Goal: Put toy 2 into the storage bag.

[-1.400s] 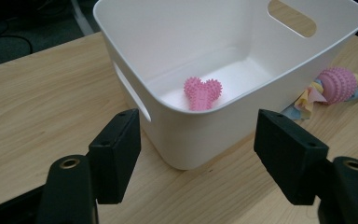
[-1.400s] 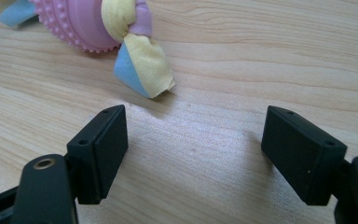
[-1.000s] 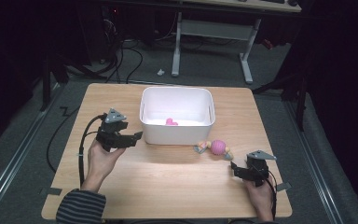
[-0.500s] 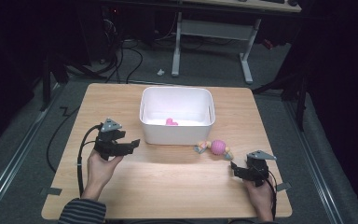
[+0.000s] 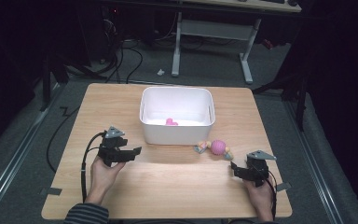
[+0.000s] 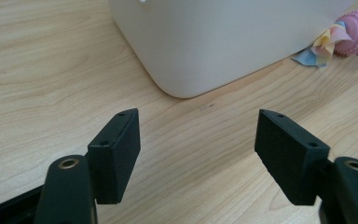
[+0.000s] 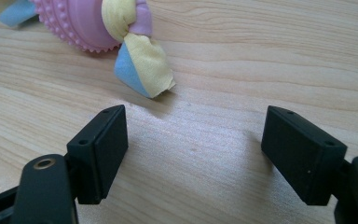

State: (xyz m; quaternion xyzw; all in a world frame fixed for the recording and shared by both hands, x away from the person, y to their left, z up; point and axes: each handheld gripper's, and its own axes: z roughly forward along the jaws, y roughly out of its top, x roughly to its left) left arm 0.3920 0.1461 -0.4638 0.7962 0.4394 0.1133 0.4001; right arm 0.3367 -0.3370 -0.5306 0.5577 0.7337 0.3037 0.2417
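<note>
A white bin (image 5: 177,126) stands at the table's middle with a small pink thing (image 5: 171,122) inside. In front of its right corner lies a pink knobbly ball toy with knotted cloth ends (image 5: 218,147), which also shows past the bin's corner (image 6: 349,35) and close up (image 7: 102,25). My left gripper (image 5: 135,151) rests low over the table left of the bin, open, with bare wood between its pads (image 6: 196,154). My right gripper (image 5: 233,167) stands open just short of the toy's yellow and blue cloth end, with nothing between its pads (image 7: 196,154).
The wooden table (image 5: 168,186) has bare room in front of the bin and between the two hands. Cables trail on the floor to the left, and a desk frame (image 5: 209,32) stands beyond the far edge.
My left gripper has sunk toward the table and drawn a little nearer the person, still beside the bin. The right gripper and the toy have kept still.
</note>
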